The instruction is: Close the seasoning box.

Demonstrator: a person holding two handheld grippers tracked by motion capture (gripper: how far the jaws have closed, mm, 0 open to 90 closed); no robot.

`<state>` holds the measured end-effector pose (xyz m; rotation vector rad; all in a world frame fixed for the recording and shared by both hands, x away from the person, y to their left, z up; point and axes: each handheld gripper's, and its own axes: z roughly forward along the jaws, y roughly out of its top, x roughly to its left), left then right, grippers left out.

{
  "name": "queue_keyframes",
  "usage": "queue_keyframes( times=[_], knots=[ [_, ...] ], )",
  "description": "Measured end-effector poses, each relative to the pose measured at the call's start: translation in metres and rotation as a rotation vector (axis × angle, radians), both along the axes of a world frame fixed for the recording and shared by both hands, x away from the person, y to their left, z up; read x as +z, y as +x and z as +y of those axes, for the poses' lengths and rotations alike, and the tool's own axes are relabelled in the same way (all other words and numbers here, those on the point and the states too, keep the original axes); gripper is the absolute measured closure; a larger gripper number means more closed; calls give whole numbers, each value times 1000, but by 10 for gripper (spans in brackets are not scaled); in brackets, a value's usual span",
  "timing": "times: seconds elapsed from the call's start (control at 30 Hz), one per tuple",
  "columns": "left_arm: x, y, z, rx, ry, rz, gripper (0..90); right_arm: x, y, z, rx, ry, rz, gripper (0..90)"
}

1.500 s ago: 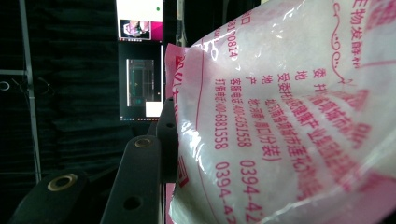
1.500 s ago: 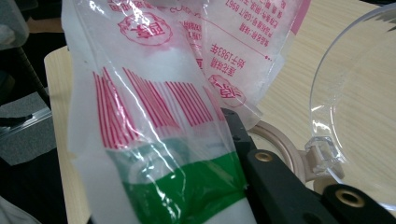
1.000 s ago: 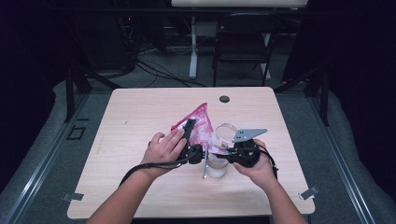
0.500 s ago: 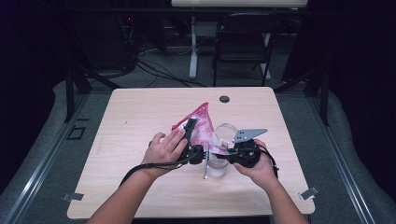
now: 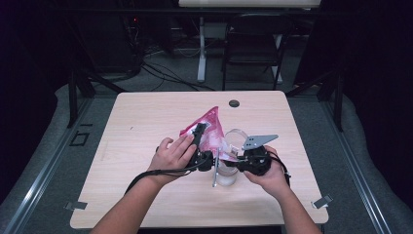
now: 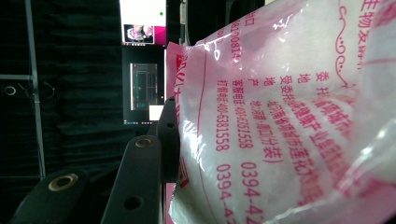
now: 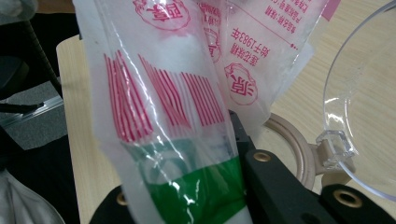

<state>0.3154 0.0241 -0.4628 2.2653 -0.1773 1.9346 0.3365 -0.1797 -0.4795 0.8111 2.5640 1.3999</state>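
Note:
A pink and clear plastic bag (image 5: pixel 210 127) of white grains is held up over the middle of the table, tilted, with its lower end above a clear jar (image 5: pixel 226 174). The jar's hinged lid (image 5: pixel 235 137) stands open. My left gripper (image 5: pixel 200 132) is shut on the bag's upper body; in the left gripper view the bag (image 6: pixel 280 116) presses against one black finger (image 6: pixel 142 177). My right gripper (image 5: pixel 229 161) is shut on the bag's lower end. In the right gripper view the bag (image 7: pixel 163 93) rises from between the jaws, with the jar's rim (image 7: pixel 294 140) and lid (image 7: pixel 364 102) behind.
The wooden table (image 5: pixel 141 122) has a black round cap (image 5: pixel 234 103) near its far edge. A folding chair (image 5: pixel 253 48) and cables stand on the floor beyond. Both forearms come in from the near edge.

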Motion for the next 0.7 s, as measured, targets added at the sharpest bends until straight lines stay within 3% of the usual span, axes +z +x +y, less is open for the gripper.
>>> queue_keyframes(
  times=[0.7],
  knots=[
    [1,-1,0,-19,4,-19,649,0,0,0,1,-11,-7,900]
  ],
)
